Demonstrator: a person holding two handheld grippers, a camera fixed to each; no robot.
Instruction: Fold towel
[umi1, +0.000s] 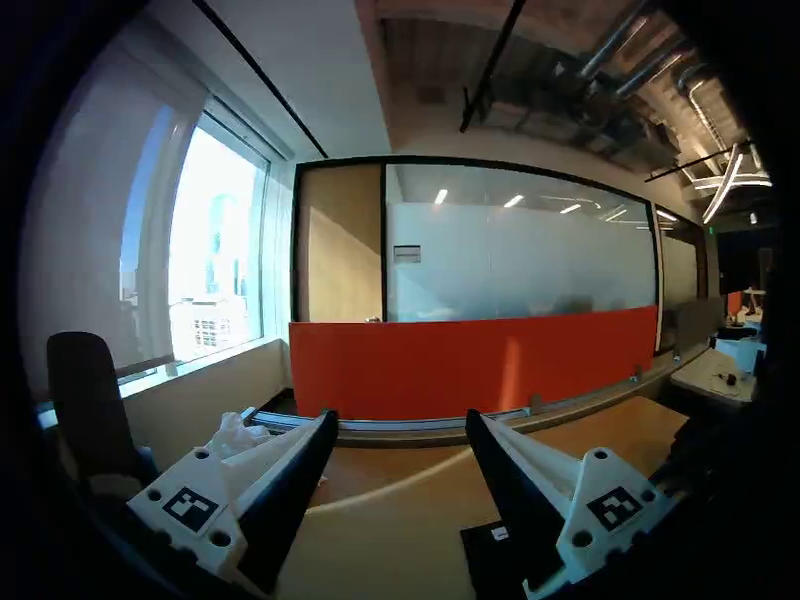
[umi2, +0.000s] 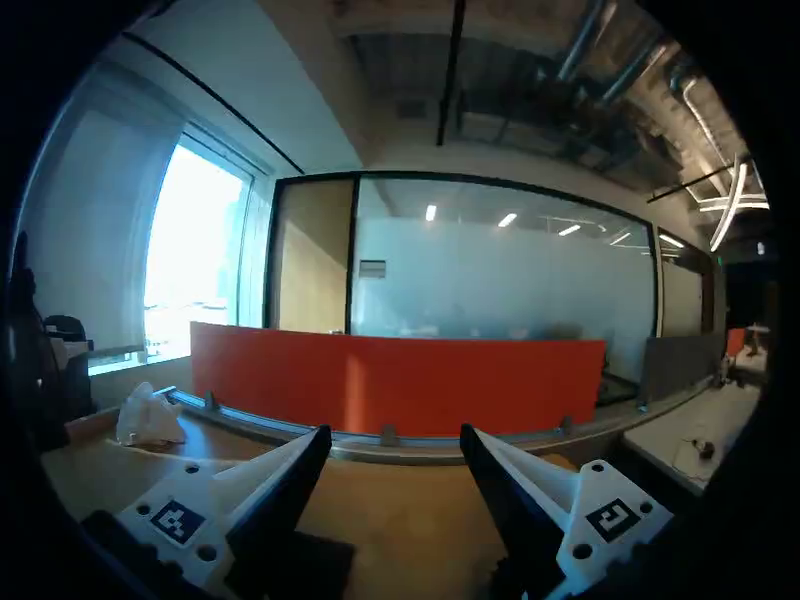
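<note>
A crumpled white cloth (umi2: 147, 414) lies on the wooden desk (umi2: 420, 520) at the far left in the right gripper view. The same white cloth (umi1: 236, 436) peeks out behind the left finger in the left gripper view. My left gripper (umi1: 400, 425) is open above the desk (umi1: 400, 500) with nothing between its fingers. My right gripper (umi2: 395, 435) is open too, its fingers wide apart over bare wood. Both point level toward the orange divider, well away from the cloth.
An orange divider panel (umi2: 400, 380) runs along the desk's far edge, with a glass wall behind it. A black office chair (umi1: 90, 410) stands at the left by the window. A dark flat object (umi1: 495, 545) lies on the desk near my left gripper. Another desk (umi2: 700, 430) sits at the right.
</note>
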